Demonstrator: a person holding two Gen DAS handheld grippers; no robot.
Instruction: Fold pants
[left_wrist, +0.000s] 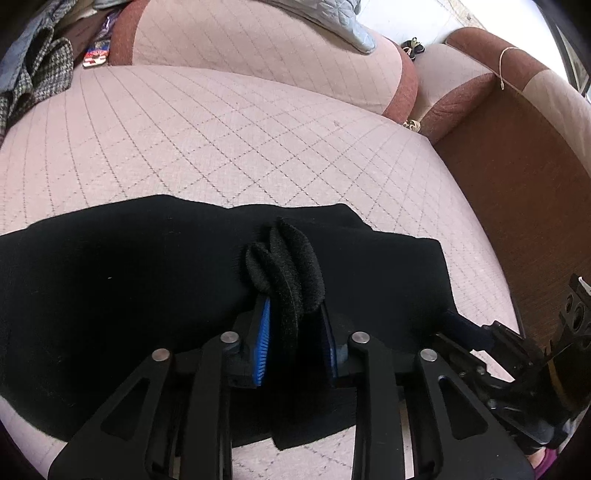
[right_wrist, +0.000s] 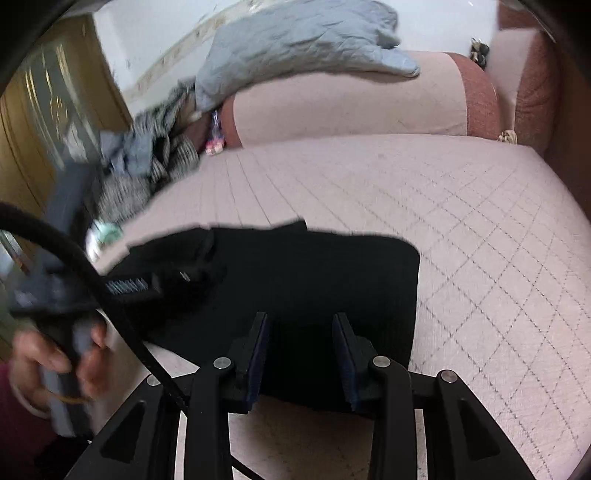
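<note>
Black fleecy pants (left_wrist: 147, 280) lie folded on a quilted pink sofa (left_wrist: 221, 140), one bunched ridge pinched by the left gripper (left_wrist: 295, 317), the right gripper (right_wrist: 301, 354) spread over them.

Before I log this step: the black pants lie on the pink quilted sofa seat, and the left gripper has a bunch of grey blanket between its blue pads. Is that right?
Not quite. The fabric bunched between the left gripper's blue pads is the black pants, not the grey blanket, which lies on the backrest. The left wrist view shows it. The pants do lie on the pink quilted sofa seat.
</note>
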